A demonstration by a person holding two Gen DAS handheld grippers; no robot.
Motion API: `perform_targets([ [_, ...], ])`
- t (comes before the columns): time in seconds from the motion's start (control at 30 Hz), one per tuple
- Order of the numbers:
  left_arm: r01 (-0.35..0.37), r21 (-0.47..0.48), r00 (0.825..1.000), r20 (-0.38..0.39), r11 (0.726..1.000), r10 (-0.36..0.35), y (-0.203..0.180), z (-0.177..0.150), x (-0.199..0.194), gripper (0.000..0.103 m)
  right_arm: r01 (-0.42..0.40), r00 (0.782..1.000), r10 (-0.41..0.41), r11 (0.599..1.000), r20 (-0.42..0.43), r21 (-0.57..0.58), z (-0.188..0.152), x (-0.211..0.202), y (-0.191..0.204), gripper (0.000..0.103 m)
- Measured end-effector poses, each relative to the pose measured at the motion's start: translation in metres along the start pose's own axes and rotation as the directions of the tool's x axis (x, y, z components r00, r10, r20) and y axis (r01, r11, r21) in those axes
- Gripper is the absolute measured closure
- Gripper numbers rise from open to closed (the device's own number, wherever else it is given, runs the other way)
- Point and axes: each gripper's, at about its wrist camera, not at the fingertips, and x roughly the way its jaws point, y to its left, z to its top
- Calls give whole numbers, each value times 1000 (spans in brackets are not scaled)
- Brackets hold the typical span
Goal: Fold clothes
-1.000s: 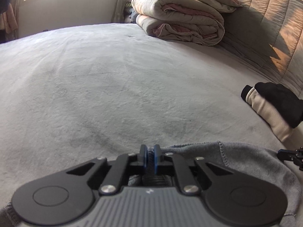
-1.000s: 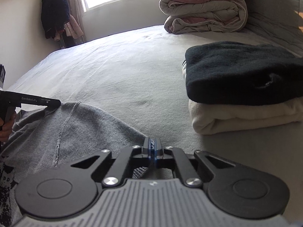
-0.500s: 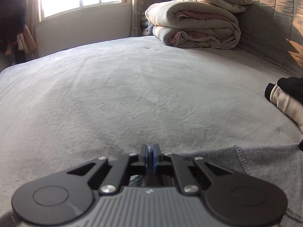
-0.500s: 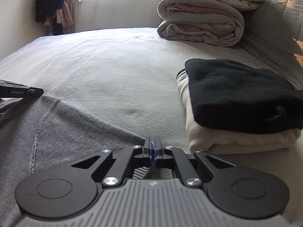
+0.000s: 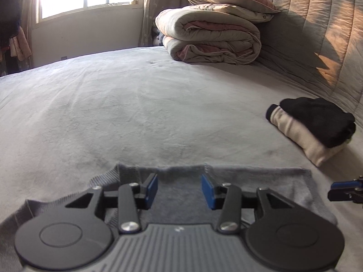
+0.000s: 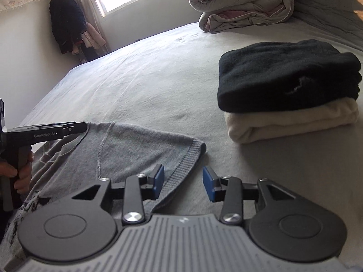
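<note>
A grey knit garment (image 5: 261, 181) lies flat on the bed, folded over, its ribbed edge toward the pillows. My left gripper (image 5: 179, 189) hovers over its left part with the jaws opening; cloth lies below the blue pads, not pinched. In the right wrist view the same grey garment (image 6: 136, 145) shows its ribbed corner. My right gripper (image 6: 183, 181) is above that corner, its jaws opening too, with the ribbed hem lying loose between the pads. The left gripper (image 6: 85, 127) shows at the left edge, held by a hand (image 6: 21, 176).
A folded black garment (image 6: 288, 77) sits on a folded cream one (image 6: 295, 120) to the right on the grey bed (image 5: 136, 113). Rolled duvets with a pillow (image 5: 213, 40) lie by the padded headboard (image 5: 317, 34). Dark clothes (image 6: 67, 22) hang near the window.
Both grippers were shut on the grey garment's edge and have now let go, with their jaws apart. Both have drawn back a little, and the garment lies flat.
</note>
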Motion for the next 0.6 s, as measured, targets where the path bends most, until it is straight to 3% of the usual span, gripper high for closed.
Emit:
perform_targets([
  [0.17,92,-7,995,-22,996,-92,-25,-27,-25,59,-70,996,69,998,-49,-1,-15,-10,11,61],
  [0.37,136,-90,989,-42,987,-141,-36,-61,-35,59,-104,991,107,994,-80,47,-34,1,24,61],
  [0.43,141,-116,987,-57,983,-148,-39,-69,-33,59,-104,990,109,993,-85,56,-36,5,28,93],
  [0.6,155,-127,985,-49,980,-163,-43,-81,-37,59,-14,998,15,1000,-66,11,-26,-10,26,101],
])
